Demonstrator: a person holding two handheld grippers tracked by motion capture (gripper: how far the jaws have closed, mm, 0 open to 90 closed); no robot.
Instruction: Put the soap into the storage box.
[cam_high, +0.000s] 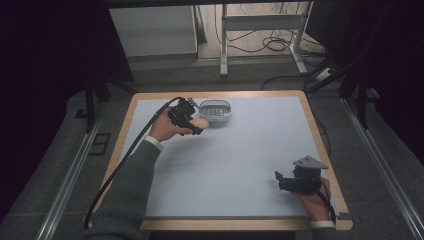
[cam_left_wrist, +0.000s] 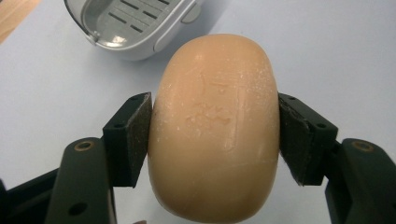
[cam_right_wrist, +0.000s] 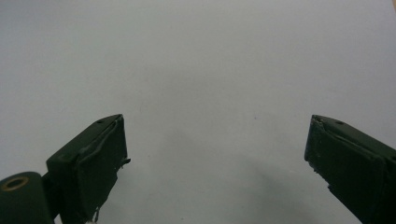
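Note:
A tan oval bar of soap (cam_left_wrist: 217, 126) is clamped between the two black jaws of my left gripper (cam_left_wrist: 215, 135). In the high view that left gripper (cam_high: 196, 125) holds the soap (cam_high: 200, 122) at the table's far left, just beside a grey slotted soap dish (cam_high: 215, 111). The dish (cam_left_wrist: 130, 25) lies beyond the soap, empty, its slotted floor showing. My right gripper (cam_high: 278, 180) rests low near the front right corner, jaws spread wide over bare mat (cam_right_wrist: 215, 154), nothing between them.
A pale blue mat (cam_high: 240, 150) covers the wooden table (cam_high: 320, 145). Black cables trail from both grippers. Beyond the far edge stand a desk frame (cam_high: 260, 30) and loose floor cables.

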